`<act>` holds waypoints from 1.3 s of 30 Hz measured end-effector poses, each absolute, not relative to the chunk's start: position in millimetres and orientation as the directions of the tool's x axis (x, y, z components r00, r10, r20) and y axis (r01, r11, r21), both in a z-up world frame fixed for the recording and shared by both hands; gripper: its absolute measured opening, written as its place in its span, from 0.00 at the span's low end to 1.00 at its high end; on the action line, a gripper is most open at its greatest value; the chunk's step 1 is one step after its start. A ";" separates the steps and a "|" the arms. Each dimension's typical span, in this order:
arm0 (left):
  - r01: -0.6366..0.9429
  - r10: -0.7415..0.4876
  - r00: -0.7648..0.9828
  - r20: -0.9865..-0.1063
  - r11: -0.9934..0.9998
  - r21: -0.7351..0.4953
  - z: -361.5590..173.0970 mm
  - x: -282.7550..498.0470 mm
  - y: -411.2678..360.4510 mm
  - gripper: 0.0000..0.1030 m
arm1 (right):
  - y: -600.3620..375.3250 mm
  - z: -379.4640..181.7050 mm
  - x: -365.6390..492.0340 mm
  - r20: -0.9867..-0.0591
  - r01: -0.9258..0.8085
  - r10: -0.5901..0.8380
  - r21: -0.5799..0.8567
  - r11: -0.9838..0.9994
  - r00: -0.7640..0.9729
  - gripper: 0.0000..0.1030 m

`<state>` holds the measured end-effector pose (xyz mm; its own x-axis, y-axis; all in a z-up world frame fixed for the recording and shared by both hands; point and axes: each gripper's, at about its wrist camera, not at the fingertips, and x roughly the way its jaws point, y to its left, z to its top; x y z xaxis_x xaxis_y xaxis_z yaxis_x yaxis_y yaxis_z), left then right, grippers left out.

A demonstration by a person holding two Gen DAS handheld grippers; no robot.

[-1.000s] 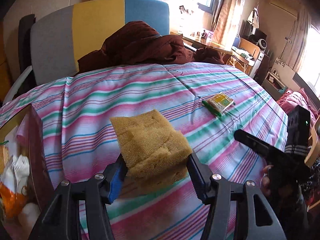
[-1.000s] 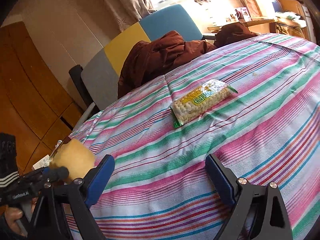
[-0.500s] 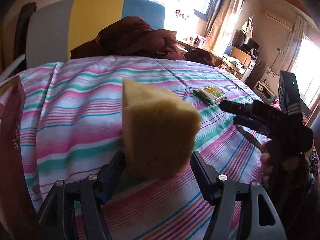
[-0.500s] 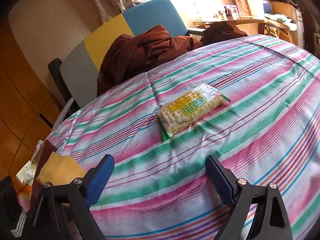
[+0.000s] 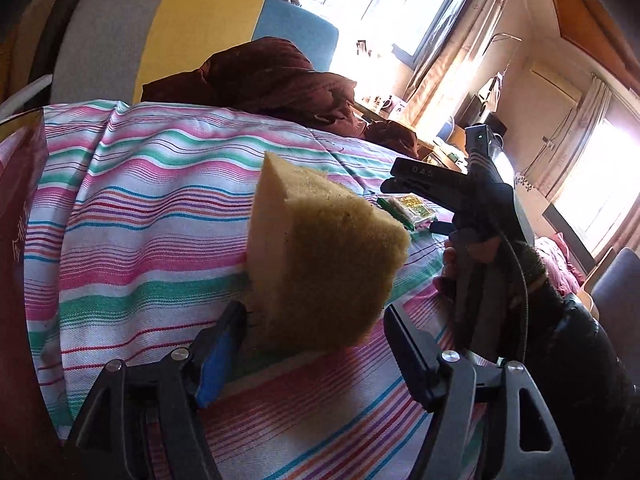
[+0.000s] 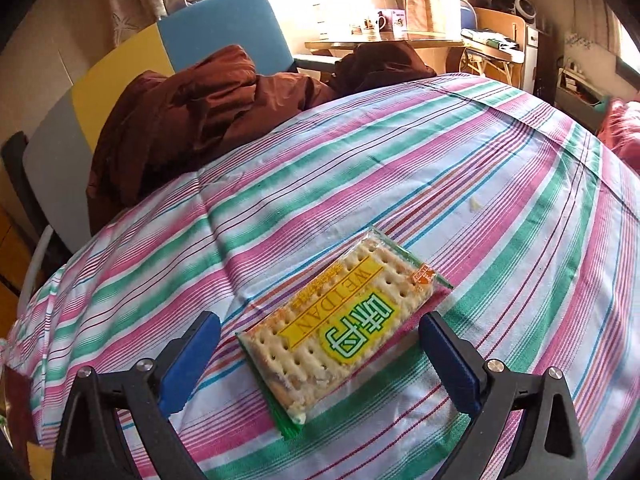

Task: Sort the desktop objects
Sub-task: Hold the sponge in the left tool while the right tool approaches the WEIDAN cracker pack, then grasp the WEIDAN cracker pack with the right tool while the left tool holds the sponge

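The left tongs (image 5: pixel 316 332) clamp a yellow sponge (image 5: pixel 320 256) by its lower edge, holding it up in the centre of the left wrist frame above the striped cloth (image 5: pixel 132 200) on the desk. At the right of that frame a hand (image 5: pixel 472 264) grips the right tongs' handle. The right tongs (image 6: pixel 320 348) stand spread wide, empty, their blue-padded tips on either side of a cracker packet (image 6: pixel 344 328) lying flat on the cloth in the lower middle of the right wrist frame. A brown garment (image 6: pixel 200 116) is heaped at the upper left
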<state>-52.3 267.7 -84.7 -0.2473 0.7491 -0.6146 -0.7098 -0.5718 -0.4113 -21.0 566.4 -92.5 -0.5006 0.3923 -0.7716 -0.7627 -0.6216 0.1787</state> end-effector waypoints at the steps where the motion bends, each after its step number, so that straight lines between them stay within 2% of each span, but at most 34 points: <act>1: -0.708 0.754 -0.243 -0.610 -0.568 -0.420 -84.6 -52.7 265.8 0.71 | 565.9 -92.4 -21.7 -0.773 -0.759 0.393 0.168 -0.629 -0.497 0.94; 7: -0.704 0.766 -0.236 -0.597 -0.559 -0.438 -85.1 -54.4 263.8 0.71 | 563.1 -91.7 -26.1 -0.783 -0.735 0.401 0.103 -0.670 -0.475 0.77; 9: -0.703 0.769 -0.234 -0.595 -0.556 -0.442 -85.8 -55.7 263.9 0.71 | 559.5 -90.2 -24.5 -0.783 -0.687 0.369 0.099 -0.720 -0.500 0.66; 19: -0.702 0.771 -0.234 -0.593 -0.556 -0.445 -87.0 -56.2 263.4 0.71 | 528.5 -87.8 2.8 -0.796 -0.369 0.145 0.104 -0.923 -0.588 0.62; 24: -0.702 0.769 -0.236 -0.595 -0.558 -0.443 -86.8 -55.0 262.8 0.71 | 512.5 -87.5 22.5 -0.794 -0.304 0.098 0.112 -0.946 -0.600 0.61; 28: -0.702 0.767 -0.237 -0.597 -0.560 -0.440 -86.1 -54.4 262.8 0.71 | 506.5 -89.5 36.7 -0.772 -0.331 0.110 0.134 -0.934 -0.625 0.67; 32: -0.700 0.761 -0.242 -0.602 -0.567 -0.435 -82.8 -52.2 261.6 0.72 | 501.8 -90.7 45.8 -0.740 -0.376 0.137 0.166 -0.912 -0.658 0.90; 35: -0.699 0.745 -0.269 -0.610 -0.587 -0.409 -76.3 -46.7 261.2 0.76 | 503.4 -91.3 48.7 -0.729 -0.404 0.154 0.180 -0.897 -0.667 0.94; 39: -0.695 0.726 -0.301 -0.618 -0.611 -0.379 -65.3 -41.8 265.6 0.77 | 507.9 -92.4 52.3 -0.717 -0.413 0.142 0.218 -0.885 -0.682 0.95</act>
